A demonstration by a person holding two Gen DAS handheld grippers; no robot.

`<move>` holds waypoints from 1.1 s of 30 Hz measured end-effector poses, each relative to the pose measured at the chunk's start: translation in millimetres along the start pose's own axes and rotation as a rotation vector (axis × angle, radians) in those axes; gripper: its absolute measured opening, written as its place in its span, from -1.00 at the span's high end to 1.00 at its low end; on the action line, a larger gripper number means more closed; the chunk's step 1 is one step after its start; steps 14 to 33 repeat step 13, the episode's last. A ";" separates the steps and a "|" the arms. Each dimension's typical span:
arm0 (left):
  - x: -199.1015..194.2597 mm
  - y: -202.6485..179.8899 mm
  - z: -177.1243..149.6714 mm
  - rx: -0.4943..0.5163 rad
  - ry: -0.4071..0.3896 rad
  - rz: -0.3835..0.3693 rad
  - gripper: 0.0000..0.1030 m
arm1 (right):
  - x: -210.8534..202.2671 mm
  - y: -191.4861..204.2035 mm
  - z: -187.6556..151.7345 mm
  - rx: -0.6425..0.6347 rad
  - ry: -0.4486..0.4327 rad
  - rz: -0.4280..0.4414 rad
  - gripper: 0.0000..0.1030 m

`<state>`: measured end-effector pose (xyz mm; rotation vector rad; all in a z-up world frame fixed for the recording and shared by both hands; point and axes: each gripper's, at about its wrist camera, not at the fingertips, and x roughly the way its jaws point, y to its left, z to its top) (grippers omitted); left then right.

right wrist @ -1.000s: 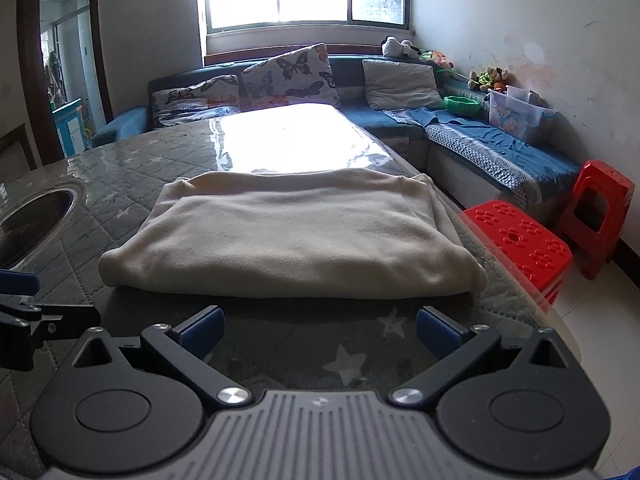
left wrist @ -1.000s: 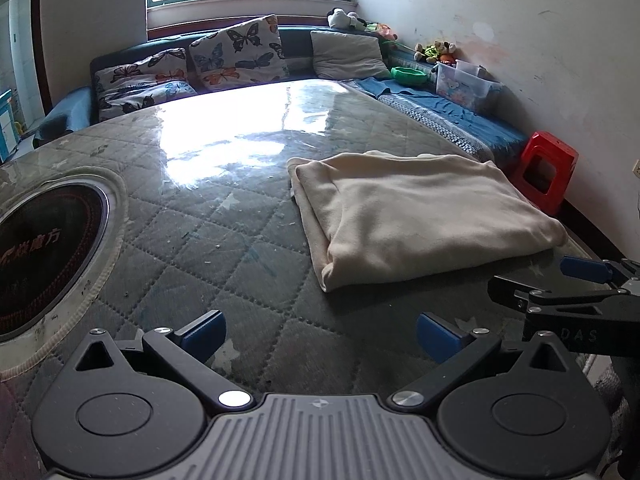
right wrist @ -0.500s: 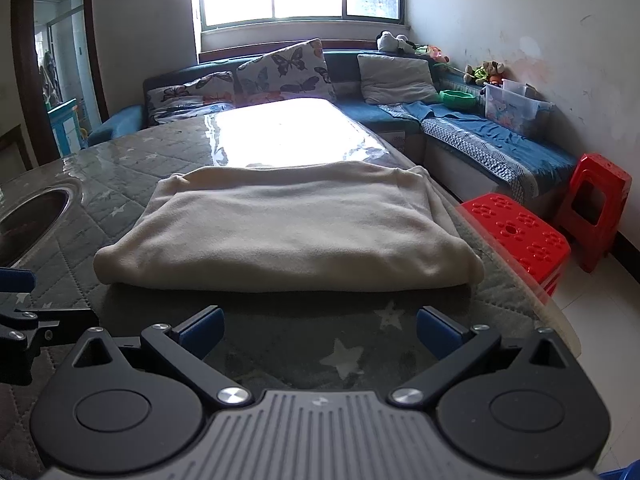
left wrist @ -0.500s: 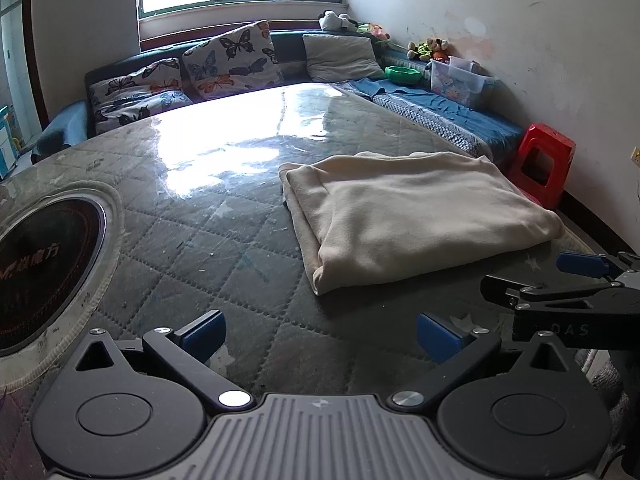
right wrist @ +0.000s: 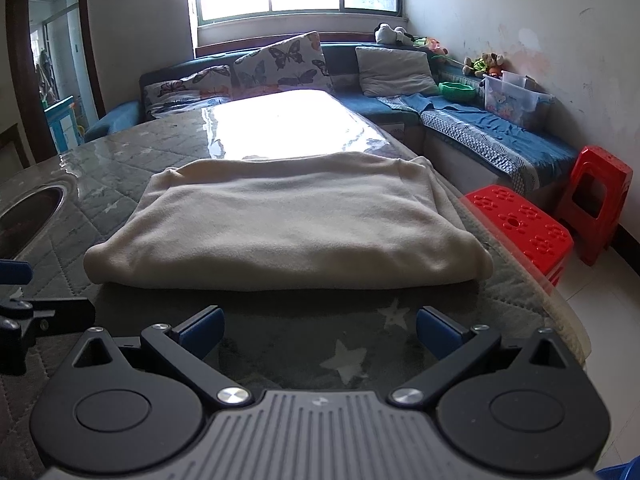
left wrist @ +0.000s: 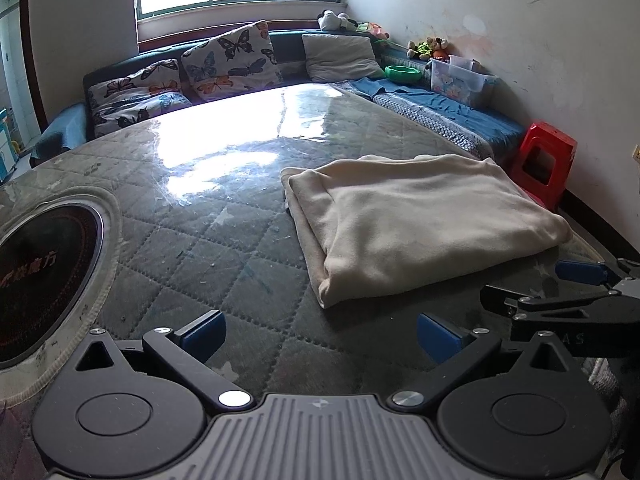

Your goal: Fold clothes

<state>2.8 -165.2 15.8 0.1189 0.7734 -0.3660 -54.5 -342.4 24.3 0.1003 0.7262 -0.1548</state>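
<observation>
The cream garment (right wrist: 288, 220) is seen already folded into a neat rectangle on the table (right wrist: 360, 344), so little seems left. Both the left hand-held gripper (left wrist: 320, 332) and the right hand-held gripper (right wrist: 318, 330) are held wide and empty, near it.

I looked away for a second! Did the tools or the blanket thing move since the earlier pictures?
Only a little. Both tools, the left tool and the right tool, drifted slightly, so the view shifted a bit. Nothing was taken hold of or let go. The folded cream cloth stayed flat on the table, and both tools stayed open and empty.
</observation>
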 end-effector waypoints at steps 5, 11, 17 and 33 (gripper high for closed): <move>3.9 0.4 2.3 0.001 0.000 0.000 -1.00 | 4.8 0.9 1.5 0.001 0.006 -0.001 -1.00; 6.6 -0.4 4.9 0.010 -0.009 -0.002 -1.00 | 9.2 1.2 3.6 0.004 0.005 -0.005 -1.00; 6.8 -0.7 5.7 0.015 -0.018 -0.004 -1.00 | 10.7 1.3 4.2 0.003 0.004 -0.008 -1.00; 6.8 -0.7 5.7 0.015 -0.018 -0.004 -1.00 | 10.7 1.3 4.2 0.003 0.004 -0.008 -1.00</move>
